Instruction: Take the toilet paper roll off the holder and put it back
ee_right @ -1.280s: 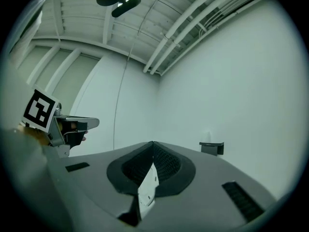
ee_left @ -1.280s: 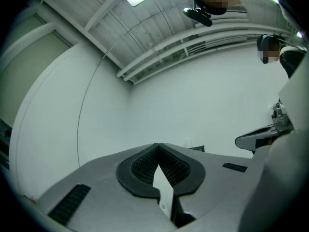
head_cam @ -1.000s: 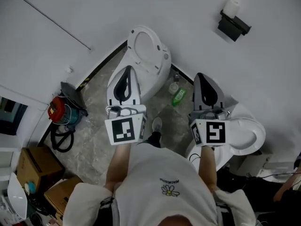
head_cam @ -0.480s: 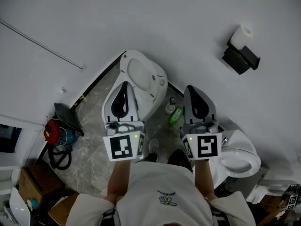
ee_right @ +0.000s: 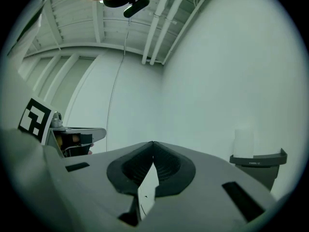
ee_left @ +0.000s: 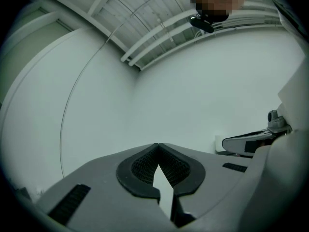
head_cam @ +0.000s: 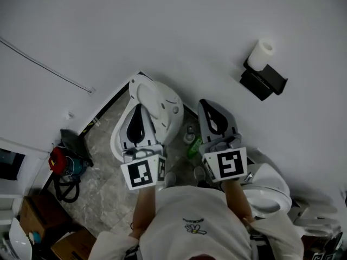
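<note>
Both claws have swung nearer the wall. The toilet paper roll point(head_cam: 261, 54), upright on its black holder point(head_cam: 263, 80) at upper right, now lies closer to the right claw point(head_cam: 207, 104) than a second ago, though still apart. The left claw point(head_cam: 138, 108) and right claw are clenched, apparently on nothing, so removal has not begun. A white toilet point(head_cam: 154, 99) and green bottle point(head_cam: 193, 147) sit lower; nothing blocks the reach.

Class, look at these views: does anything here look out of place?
The toilet paper roll stands on end atop the black holder rather than hanging on it. A green bottle sits loose on the floor.
</note>
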### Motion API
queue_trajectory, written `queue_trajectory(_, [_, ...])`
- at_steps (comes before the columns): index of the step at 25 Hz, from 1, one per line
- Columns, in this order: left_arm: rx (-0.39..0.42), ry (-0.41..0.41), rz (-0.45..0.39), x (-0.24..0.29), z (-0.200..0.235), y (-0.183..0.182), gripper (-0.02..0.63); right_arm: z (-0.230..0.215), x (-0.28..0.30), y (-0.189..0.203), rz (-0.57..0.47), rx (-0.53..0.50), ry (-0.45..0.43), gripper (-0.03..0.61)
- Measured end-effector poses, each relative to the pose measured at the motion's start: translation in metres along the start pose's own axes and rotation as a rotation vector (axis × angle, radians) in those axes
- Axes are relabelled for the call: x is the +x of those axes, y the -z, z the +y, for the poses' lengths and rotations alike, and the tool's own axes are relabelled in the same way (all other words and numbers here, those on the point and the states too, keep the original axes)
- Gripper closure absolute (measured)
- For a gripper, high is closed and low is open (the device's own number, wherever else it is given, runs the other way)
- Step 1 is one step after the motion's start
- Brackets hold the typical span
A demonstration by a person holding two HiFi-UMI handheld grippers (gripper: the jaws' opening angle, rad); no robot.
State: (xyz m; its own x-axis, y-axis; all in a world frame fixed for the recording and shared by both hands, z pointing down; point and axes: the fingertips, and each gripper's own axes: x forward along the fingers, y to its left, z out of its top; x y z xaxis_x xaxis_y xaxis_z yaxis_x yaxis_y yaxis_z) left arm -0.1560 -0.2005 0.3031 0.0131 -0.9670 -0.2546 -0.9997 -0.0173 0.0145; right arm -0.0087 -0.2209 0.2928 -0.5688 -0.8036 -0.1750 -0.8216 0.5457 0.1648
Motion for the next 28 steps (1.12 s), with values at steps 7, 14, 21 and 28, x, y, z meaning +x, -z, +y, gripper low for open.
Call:
queue_trajectory(7, [-0.025,0.033,0.011,0.015,-0.039,0.008,0.597,-0.038,-0.011,0.005,0.009,0.016,0.023,0.569])
queue_trajectory(14, [-0.036,0.083,-0.002,0.031,-0.062,0.001,0.597,-0.078,-0.023,0.001,0.03,0.022,0.111,0.566])
queue_trajectory(21, [-0.033,0.134,-0.023,0.049,-0.078,-0.01,0.597,-0.141,-0.012,-0.031,0.003,-0.021,0.233,0.375])
queue_trajectory(28, [-0.031,0.166,-0.03,0.068,-0.089,-0.012,0.597,-0.239,0.008,-0.019,0.118,0.004,0.45,0.291])
